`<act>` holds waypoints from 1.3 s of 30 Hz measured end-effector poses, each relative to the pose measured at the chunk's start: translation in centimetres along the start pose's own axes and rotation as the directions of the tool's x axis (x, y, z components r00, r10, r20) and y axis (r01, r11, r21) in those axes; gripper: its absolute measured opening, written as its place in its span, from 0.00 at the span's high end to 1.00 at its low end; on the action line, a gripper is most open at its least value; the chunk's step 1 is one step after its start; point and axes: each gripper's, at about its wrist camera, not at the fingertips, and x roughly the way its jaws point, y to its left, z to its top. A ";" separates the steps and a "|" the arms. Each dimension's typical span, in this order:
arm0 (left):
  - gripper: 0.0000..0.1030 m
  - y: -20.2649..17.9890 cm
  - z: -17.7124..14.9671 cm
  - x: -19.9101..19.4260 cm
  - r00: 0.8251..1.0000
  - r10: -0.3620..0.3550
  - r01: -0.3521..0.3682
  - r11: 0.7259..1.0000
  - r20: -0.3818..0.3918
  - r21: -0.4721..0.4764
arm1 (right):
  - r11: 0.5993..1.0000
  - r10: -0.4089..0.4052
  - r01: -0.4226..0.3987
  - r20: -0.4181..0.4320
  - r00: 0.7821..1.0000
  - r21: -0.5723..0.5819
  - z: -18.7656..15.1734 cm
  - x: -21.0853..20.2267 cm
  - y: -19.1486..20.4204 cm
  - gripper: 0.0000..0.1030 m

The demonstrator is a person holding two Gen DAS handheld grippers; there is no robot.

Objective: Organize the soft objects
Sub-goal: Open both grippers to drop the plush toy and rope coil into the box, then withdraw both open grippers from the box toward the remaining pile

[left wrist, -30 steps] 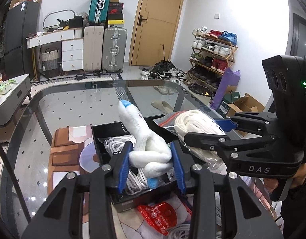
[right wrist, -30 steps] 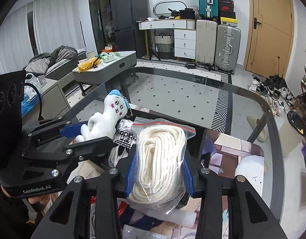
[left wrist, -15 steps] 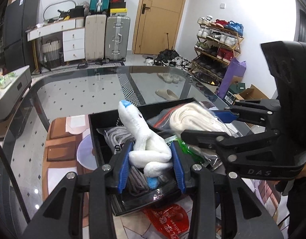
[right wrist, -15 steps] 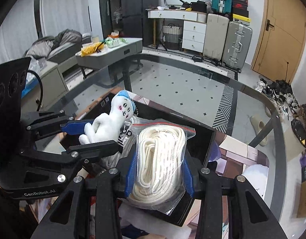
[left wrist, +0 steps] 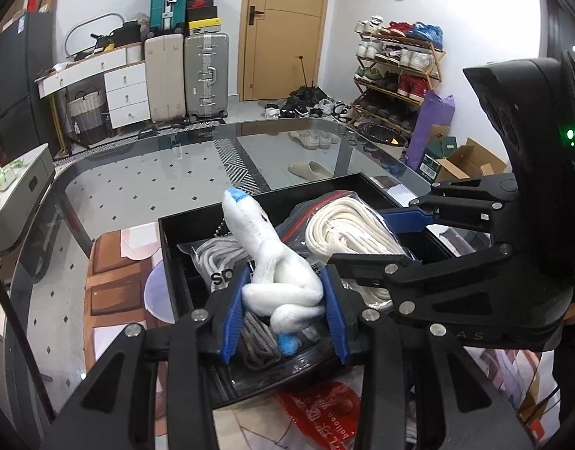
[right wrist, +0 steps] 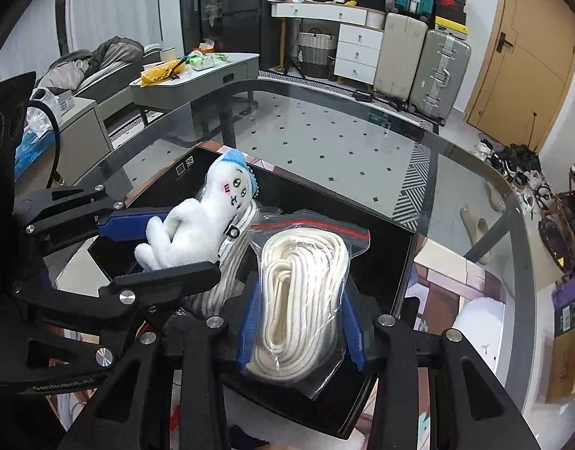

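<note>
My left gripper (left wrist: 283, 311) is shut on a white plush toy (left wrist: 276, 270) with a blue cap and holds it over the black tray (left wrist: 171, 247). The toy also shows in the right wrist view (right wrist: 197, 217), with the left gripper (right wrist: 156, 247) around it. My right gripper (right wrist: 298, 322) is shut on a clear zip bag of white rope (right wrist: 302, 300) over the same tray (right wrist: 385, 251). The bag also shows in the left wrist view (left wrist: 347, 228), held by the right gripper (left wrist: 377, 240). A bagged grey rope (left wrist: 220, 258) lies in the tray under the toy.
The tray sits on a glass table (left wrist: 137, 183) above a patterned mat (left wrist: 107, 273). A red packet (left wrist: 321, 412) lies at the tray's near edge. A white round object (right wrist: 478, 322) lies on the mat to the right. Suitcases, drawers and a shoe rack stand beyond.
Both grippers have moved forward and down over the black tray, still holding the plush toy and the rope bag. The tray fills more of both views.
</note>
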 end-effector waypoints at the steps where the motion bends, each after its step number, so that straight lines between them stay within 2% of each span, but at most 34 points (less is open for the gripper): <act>1: 0.63 0.0 0.0 -0.1 1.000 0.005 -0.005 1.000 0.003 0.006 | 1.000 0.002 -0.002 0.003 1.000 0.014 -0.1 -0.1 0.1 0.61; 9: 0.60 0.3 -0.1 -0.5 0.999 0.031 -0.031 0.999 0.004 0.006 | 0.998 0.021 -0.023 0.028 0.999 0.057 -0.6 -0.9 0.1 0.60; 12: 0.56 0.2 -0.1 -0.5 0.999 0.038 -0.038 0.999 -0.009 0.012 | 0.998 0.026 -0.030 0.060 0.998 0.063 -0.7 -1.7 -0.5 0.50; 13: 0.53 0.1 0.0 -0.6 1.000 0.029 -0.029 1.000 -0.010 0.009 | 0.998 0.021 -0.026 0.081 0.996 0.063 -0.7 -2.3 -0.7 0.48; 14: 0.42 0.1 0.0 -0.7 1.000 0.017 -0.017 1.000 -0.008 0.006 | 0.998 0.011 -0.018 0.105 0.994 0.065 -0.8 -3.1 -0.9 0.46; 15: 0.33 0.0 -0.1 -0.9 1.000 0.016 -0.015 1.000 -0.004 0.002 | 0.998 -0.002 -0.007 0.125 0.992 0.070 -0.9 -3.9 -1.1 0.39; 16: 0.31 -0.1 -0.2 -1.2 1.000 0.016 -0.016 1.000 0.005 -0.001 | 0.997 -0.011 -0.001 0.147 0.989 0.078 -1.1 -4.7 -1.3 0.25; 18: 0.13 -0.4 -0.3 -1.9 0.999 0.023 -0.023 1.000 0.025 0.001 | 0.995 -0.022 0.004 0.192 0.981 0.095 -1.5 -6.2 -1.6 0.10; 21: 0.03 -0.8 -0.7 -3.0 0.997 0.048 -0.048 0.999 0.060 0.004 | 0.992 -0.053 0.025 0.231 0.971 0.120 -2.4 -8.4 -2.2 0.01; 24: 0.00 -0.9 -1.1 -4.0 0.995 0.063 -0.063 0.998 0.074 -0.008 | 0.988 -0.063 0.026 0.240 0.969 0.154 -3.7 -10.1 -2.7 0.01; 32: 0.00 -0.6 -2.6 -6.8 0.990 0.079 -0.070 0.994 0.113 -0.081 | 0.974 -0.080 0.026 0.236 0.968 0.227 -7.9 -13.2 -3.5 0.01; 39: 0.00 -0.9 -4.1 -8.3 0.987 0.110 -0.097 0.989 0.115 -0.110 | 0.973 -0.065 0.012 0.222 0.973 0.232 -9.9 -14.2 -3.0 0.01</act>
